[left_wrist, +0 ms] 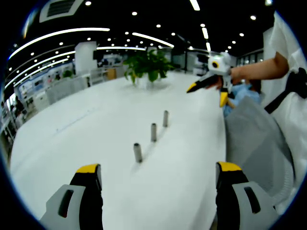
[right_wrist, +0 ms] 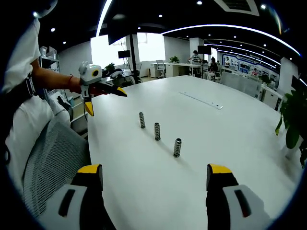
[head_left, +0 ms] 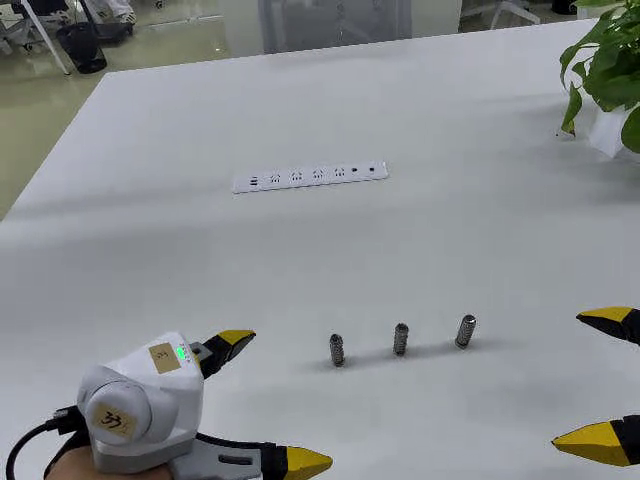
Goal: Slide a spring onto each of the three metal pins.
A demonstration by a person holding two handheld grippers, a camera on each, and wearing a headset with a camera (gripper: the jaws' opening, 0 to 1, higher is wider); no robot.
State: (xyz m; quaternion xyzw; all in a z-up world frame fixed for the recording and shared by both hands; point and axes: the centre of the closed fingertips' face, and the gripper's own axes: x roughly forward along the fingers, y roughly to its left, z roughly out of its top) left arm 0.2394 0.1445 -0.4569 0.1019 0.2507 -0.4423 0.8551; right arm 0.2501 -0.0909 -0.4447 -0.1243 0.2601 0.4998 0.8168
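Nearest to me, low on the left of the head view, sits my left gripper (head_left: 275,400), its yellow-tipped jaws spread wide with nothing between them. My right gripper (head_left: 578,378) comes in from the right edge, its jaws likewise released and empty. Between the two, on the white worktop (head_left: 200,260), three metal pins stand upright in a row, apart from each other: the left pin (head_left: 337,349), the middle pin (head_left: 401,339) and the right pin (head_left: 466,331). Each looks ribbed along its length, like a spring (right_wrist: 177,147) coiled around it; the right gripper view shows the coils most plainly. Neither gripper touches a pin. Farther back a white power strip (head_left: 310,177) lies flat on the worktop, and a green plant (head_left: 605,70) stands at the far right corner.
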